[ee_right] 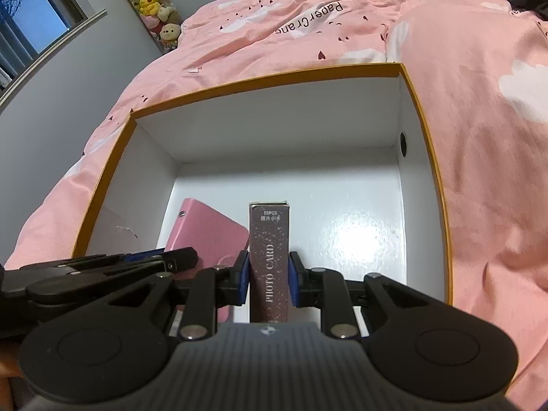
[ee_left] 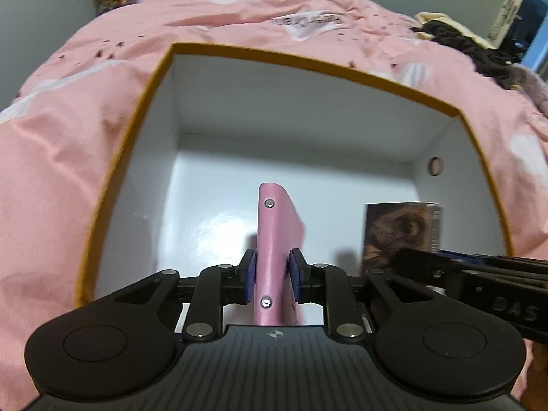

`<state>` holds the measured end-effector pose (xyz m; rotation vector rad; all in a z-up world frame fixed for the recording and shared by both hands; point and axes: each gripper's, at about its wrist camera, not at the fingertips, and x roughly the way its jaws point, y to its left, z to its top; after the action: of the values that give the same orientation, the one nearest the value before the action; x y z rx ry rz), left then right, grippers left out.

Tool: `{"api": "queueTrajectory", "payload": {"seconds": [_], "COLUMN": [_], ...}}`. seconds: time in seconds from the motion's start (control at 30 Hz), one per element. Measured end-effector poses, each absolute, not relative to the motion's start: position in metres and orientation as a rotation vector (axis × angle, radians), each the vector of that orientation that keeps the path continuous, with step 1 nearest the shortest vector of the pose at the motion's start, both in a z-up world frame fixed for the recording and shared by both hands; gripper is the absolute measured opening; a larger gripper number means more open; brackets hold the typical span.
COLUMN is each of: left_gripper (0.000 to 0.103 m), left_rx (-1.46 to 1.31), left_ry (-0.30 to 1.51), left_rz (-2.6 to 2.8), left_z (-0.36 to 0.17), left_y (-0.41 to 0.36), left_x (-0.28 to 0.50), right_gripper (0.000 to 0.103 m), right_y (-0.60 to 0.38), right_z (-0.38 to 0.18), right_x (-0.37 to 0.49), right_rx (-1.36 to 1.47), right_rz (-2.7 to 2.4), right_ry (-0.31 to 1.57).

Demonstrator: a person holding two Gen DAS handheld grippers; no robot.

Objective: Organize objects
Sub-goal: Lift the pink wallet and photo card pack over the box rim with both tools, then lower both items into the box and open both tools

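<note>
Gripping a pink binder (ee_left: 274,239), left tool (ee_left: 273,275); right tool (ee_right: 269,279) clamps dark speckled card box (ee_right: 269,257).

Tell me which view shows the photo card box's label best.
Right wrist: the photo card box stands centred, its spine lettering readable, between the right hand-held gripper's pads. Left wrist shows only its picture face, partly hidden behind that gripper.

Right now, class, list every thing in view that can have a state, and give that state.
Orange-rimmed white cardboard box: open, no lid on.
Pink notebook: on edge, between the left gripper jaws.
Dark photo card box: on end, clamped in the right gripper.
</note>
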<state>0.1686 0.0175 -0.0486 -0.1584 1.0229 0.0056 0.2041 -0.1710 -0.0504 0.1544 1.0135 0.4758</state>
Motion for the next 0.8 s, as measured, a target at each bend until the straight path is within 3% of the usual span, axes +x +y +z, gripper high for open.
{"api": "queueTrajectory", "payload": {"seconds": [0.27,0.8], "left_gripper": [0.028,0.032], "left_rx": [0.047,-0.143], "left_ry": [0.966,0.843], "left_rz": [0.132,0.106], "left_z": [-0.041,0.019], "left_y": [0.015,0.081], "left_x": [0.161,0.136], "right_gripper": [0.024,0.024], "right_y": [-0.169,-0.132], "right_z": [-0.051,-0.070], "right_x": [0.201,0.222], "right_rx": [0.179,0.174], "right_rz": [0.506,0.515], "right_ry": [1.032,1.134]}}
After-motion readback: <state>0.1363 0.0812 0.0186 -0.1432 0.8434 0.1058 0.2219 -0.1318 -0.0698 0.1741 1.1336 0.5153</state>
